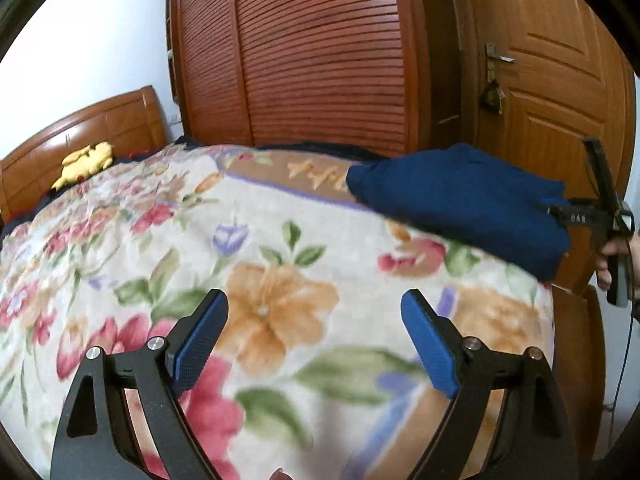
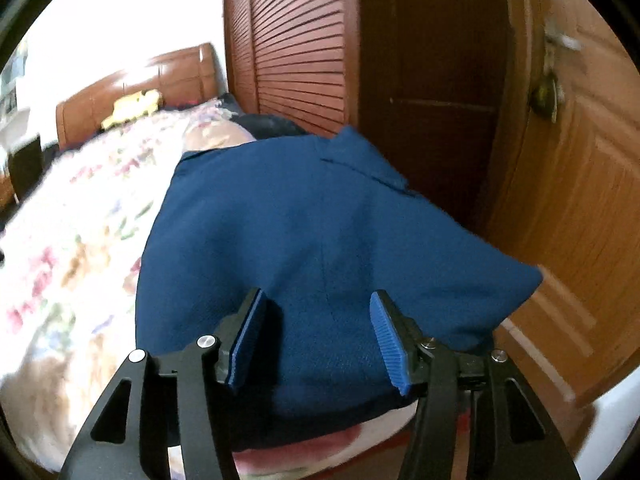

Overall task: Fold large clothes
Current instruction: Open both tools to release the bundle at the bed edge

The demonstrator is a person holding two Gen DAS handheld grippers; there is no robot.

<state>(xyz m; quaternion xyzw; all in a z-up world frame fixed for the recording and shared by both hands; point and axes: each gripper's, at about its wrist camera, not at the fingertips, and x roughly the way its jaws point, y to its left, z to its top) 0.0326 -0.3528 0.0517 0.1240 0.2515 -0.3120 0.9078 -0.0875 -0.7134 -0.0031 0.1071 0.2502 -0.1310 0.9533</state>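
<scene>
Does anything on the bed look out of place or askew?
Yes. The blue garment lies at the bed's corner with one part sticking out past the blanket edge, toward the door.

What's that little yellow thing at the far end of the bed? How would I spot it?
Start at the wooden headboard behind the flowered blanket. Right against its foot lies a yellow soft toy. It is the only plain bright yellow thing there, unlike the dark blue garment near the door.
</scene>
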